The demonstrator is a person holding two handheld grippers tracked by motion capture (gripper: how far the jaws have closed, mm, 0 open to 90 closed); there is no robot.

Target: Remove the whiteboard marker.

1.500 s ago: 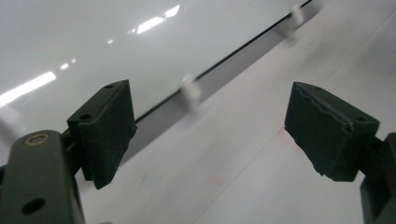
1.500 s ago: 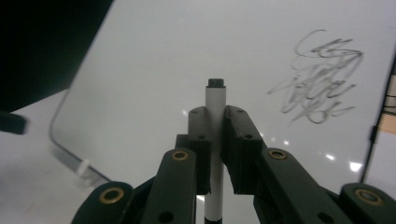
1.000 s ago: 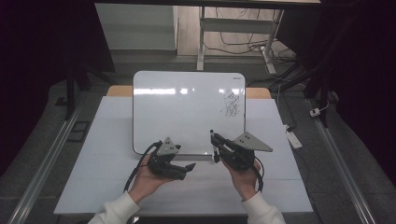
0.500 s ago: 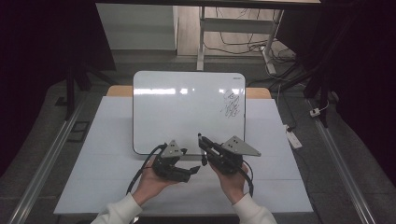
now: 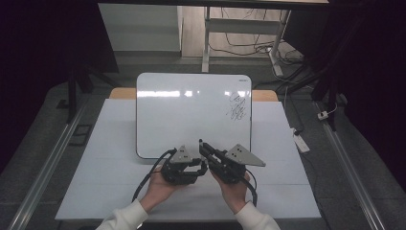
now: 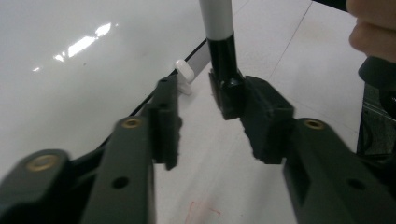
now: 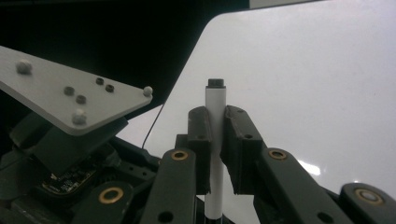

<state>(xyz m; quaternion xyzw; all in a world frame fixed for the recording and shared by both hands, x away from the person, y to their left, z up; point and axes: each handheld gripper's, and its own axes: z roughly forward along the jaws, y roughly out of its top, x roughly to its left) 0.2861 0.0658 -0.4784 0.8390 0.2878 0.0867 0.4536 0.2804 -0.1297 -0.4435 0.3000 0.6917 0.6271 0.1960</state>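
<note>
My right gripper (image 7: 215, 116) is shut on a white marker (image 7: 215, 100), whose black end sticks up past the fingertips. In the high view the right gripper (image 5: 206, 148) points up and left over the front edge of the whiteboard (image 5: 182, 115). The left gripper (image 5: 205, 166) sits just beside it, aimed to the right. In the left gripper view the left gripper (image 6: 194, 100) is open, and the marker's black cap (image 6: 224, 53) comes down from above and rests against the right-hand jaw's pad. A black scribble (image 5: 238, 106) marks the board's upper right.
The whiteboard lies on a white table (image 5: 95, 182) whose front edge is near the person's sleeves. A small white tab (image 6: 185, 74) sticks out at the board's edge. The person's right hand (image 6: 373, 32) is close at the top right. Cables and a table leg (image 5: 207, 33) lie on the floor behind.
The two grippers have drawn together near the board's front edge: the right one moved left with the marker, and the left one edged right until its open jaws reached the cap.
</note>
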